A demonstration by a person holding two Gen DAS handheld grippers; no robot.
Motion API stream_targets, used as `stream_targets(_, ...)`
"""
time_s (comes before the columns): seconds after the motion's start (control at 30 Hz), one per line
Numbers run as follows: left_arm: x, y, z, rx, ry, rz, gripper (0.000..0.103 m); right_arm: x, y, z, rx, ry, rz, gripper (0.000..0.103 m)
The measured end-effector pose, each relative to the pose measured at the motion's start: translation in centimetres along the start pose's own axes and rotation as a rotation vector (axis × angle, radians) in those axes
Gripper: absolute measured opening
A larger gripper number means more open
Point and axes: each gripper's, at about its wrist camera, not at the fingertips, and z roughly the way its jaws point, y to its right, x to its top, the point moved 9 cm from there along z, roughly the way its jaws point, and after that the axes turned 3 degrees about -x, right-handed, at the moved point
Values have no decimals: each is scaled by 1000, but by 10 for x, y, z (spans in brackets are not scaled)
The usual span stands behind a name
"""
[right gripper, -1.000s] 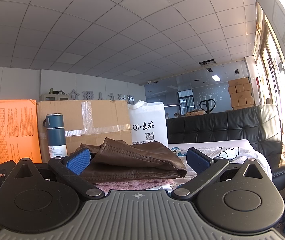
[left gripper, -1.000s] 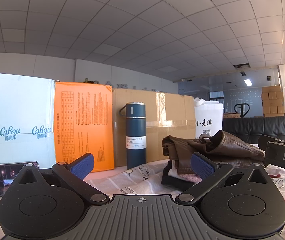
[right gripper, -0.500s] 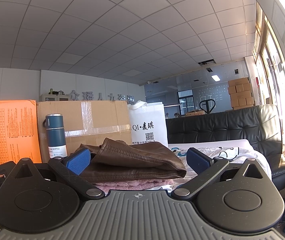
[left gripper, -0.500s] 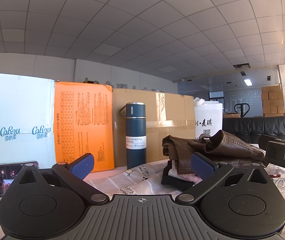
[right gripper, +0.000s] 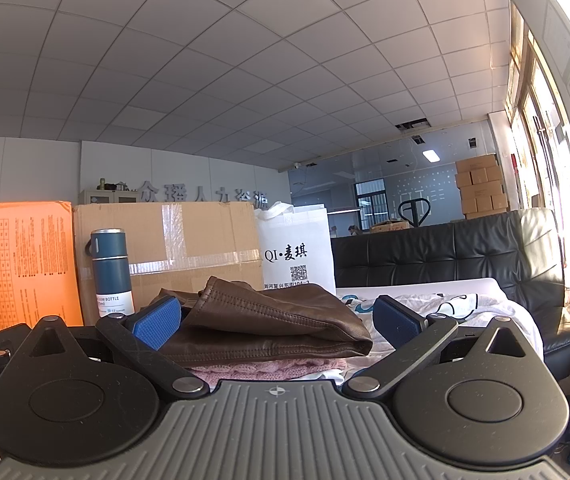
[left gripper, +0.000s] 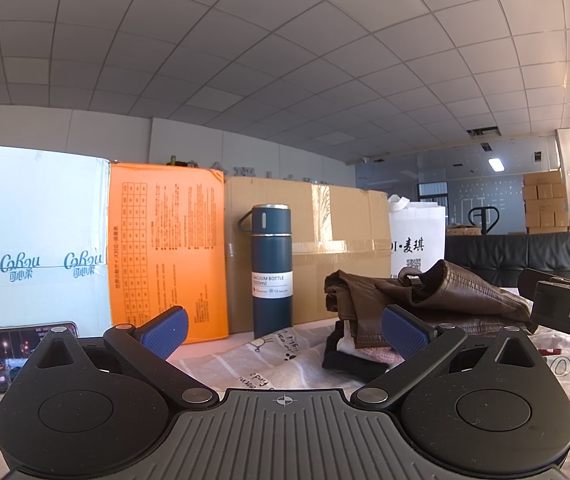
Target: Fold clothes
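While the brown jacket [right gripper: 269, 320] lies folded on top of a pink sweater [right gripper: 269, 368], its long side runs left to right across the bed sheet [left gripper: 245, 356]. It sits right in front of the right gripper [right gripper: 277, 322], and ahead and to the right of the left gripper [left gripper: 285, 330]. Both grippers are level, low, wide open, and hold nothing.

Phone [left gripper: 13, 354] lower part hidden behind gripper body; pale blue carton [left gripper: 33, 240] cut by left edge; pink knit [right gripper: 269, 368] mostly covered by brown leather garment [right gripper: 269, 320].
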Motion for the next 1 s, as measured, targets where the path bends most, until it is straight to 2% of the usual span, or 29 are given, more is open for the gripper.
stream_targets(1.0,-1,2,3,-22,-3,-1,103,0,0,0,0,-2,6,103)
